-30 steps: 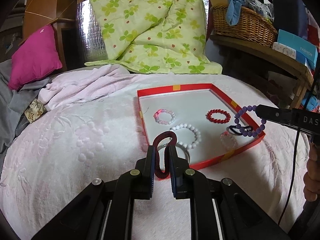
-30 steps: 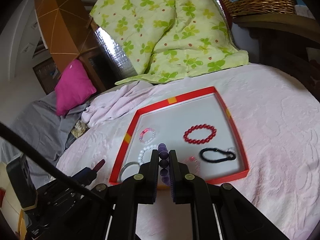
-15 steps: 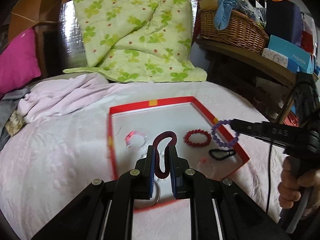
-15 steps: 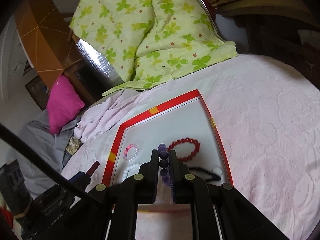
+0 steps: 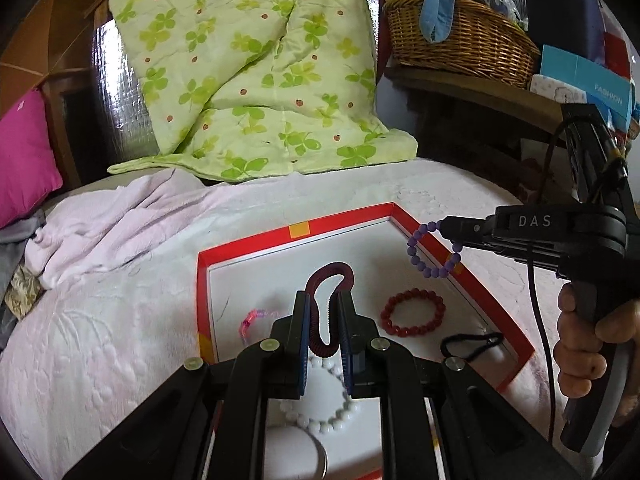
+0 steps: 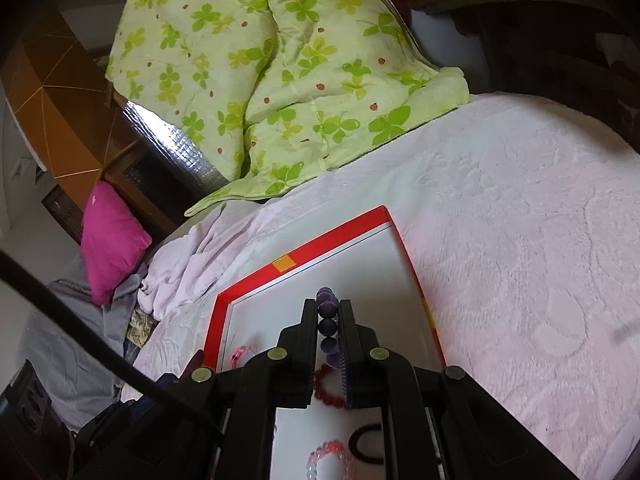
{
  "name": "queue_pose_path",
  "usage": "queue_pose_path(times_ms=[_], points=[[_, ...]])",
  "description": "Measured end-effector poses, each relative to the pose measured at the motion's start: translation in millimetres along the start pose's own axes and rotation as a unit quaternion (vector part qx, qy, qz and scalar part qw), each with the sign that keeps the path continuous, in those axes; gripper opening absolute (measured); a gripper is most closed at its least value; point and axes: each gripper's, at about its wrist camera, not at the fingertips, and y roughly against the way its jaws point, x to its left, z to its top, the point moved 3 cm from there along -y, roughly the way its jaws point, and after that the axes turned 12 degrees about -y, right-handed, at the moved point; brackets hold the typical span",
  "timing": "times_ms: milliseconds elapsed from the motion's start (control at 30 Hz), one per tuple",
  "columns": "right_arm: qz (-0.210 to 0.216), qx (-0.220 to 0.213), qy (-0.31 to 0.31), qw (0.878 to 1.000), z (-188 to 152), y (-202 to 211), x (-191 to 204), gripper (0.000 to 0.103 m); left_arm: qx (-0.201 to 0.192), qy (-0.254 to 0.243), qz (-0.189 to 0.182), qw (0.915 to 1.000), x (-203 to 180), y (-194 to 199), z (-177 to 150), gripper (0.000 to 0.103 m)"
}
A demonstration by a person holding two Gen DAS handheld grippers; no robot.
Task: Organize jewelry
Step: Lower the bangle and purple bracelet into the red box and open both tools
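Bed: pale pink bedspread under everything, a green clover quilt heaped at the far end.
Left wrist view, tray: red-rimmed tray sits on the bedspread, white floor inside.
Left gripper: jaws narrow, pinching a dark red coiled bracelet that loops above the tray.
In the tray: red bead bracelet right of centre, black hair tie near right, white bead bracelet nearest, pink bracelet left.
Right gripper: comes in from the right over the tray's far right rim, a purple bead bracelet dangling from its tip.
Right wrist view, right gripper: jaws close together, clamped on the purple bead bracelet, above the tray.
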Motion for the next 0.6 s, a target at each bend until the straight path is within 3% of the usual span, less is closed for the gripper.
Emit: queue_pose_path(times_ms=[600], points=[[0.004,0.025,-0.021,0.999,13,-45,1,0.011,0.04,-0.021,-0.018,0.9988,-14,-42,3,0.014]])
